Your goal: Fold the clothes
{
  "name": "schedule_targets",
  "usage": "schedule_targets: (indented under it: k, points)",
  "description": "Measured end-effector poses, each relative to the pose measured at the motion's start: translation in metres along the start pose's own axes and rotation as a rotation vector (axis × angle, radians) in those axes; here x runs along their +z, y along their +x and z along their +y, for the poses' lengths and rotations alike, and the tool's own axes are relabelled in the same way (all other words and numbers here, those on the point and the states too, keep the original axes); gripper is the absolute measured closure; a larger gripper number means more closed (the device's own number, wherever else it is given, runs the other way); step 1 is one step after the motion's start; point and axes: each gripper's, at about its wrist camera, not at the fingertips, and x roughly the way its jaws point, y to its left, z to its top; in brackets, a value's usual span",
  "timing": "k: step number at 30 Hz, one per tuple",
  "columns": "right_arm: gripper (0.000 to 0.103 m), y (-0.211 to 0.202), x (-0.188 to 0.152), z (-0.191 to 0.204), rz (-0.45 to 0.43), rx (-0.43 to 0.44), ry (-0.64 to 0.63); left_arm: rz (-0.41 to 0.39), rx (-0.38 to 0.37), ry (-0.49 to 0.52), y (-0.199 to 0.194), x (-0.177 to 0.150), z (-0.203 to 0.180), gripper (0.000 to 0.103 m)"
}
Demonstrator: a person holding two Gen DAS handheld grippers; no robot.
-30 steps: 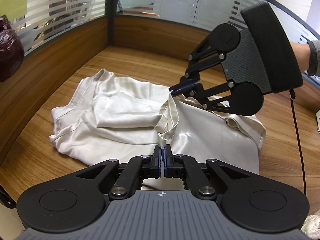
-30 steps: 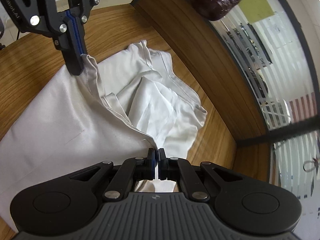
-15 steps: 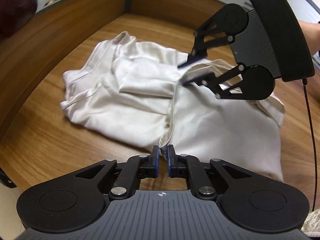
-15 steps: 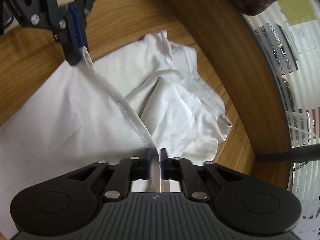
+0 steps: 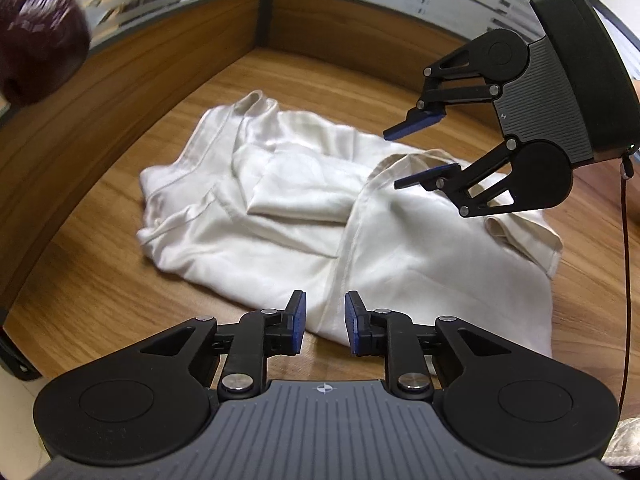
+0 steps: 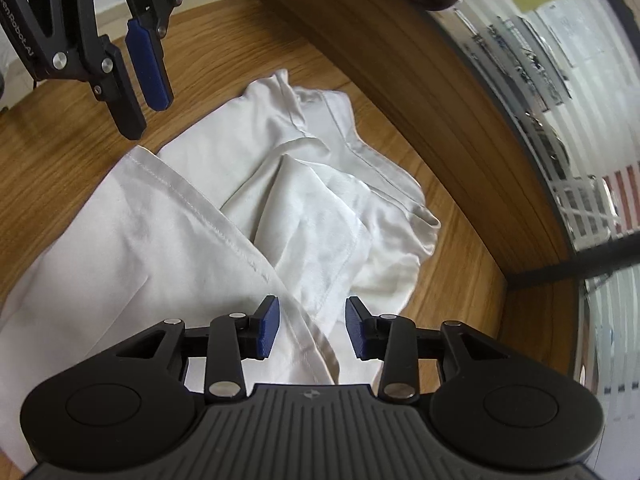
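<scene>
Cream garment lies crumpled near the desk's back corner; left gripper hangs spread and empty over its hem. Right wrist view: right gripper likewise gapes, gripping nothing, above the cloth

Bright daylight, fisheye-warped edges, slight blur

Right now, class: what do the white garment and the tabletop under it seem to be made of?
White garment: probably a thin satin-like woven cloth; it has a soft sheen, limp folds and stitched hems. Tabletop: wood or wood-look laminate, smooth and semi-matt, with streaky brown grain; which one cannot be told.
</scene>
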Motion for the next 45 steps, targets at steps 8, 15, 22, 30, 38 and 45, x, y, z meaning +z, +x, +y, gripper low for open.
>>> schedule_targets:
  k: [8, 15, 22, 30, 38, 45]
  points:
    - [0.054, -0.045, -0.034, 0.012, 0.017, -0.014, 0.047, -0.01, 0.013, 0.024, -0.004, 0.001, -0.033, 0.075]
    - [0.05, -0.072, -0.075, 0.036, 0.066, -0.012, 0.093, 0.005, 0.02, 0.046, 0.0, 0.004, -0.051, 0.073]
    - [0.05, -0.08, -0.113, 0.061, 0.135, -0.02, 0.197, 0.012, -0.01, 0.128, 0.012, 0.017, -0.077, 0.071]
    - [0.052, -0.07, -0.122, 0.059, 0.141, -0.071, 0.322, 0.03, -0.081, 0.259, 0.035, 0.032, -0.111, 0.07]
    - [0.071, -0.057, -0.115, 0.034, 0.116, -0.087, 0.368, 0.047, -0.141, 0.434, 0.054, 0.034, -0.137, 0.069]
    - [0.101, -0.052, -0.108, 0.006, 0.079, -0.119, 0.432, 0.048, -0.179, 0.462, 0.063, 0.037, -0.137, 0.068]
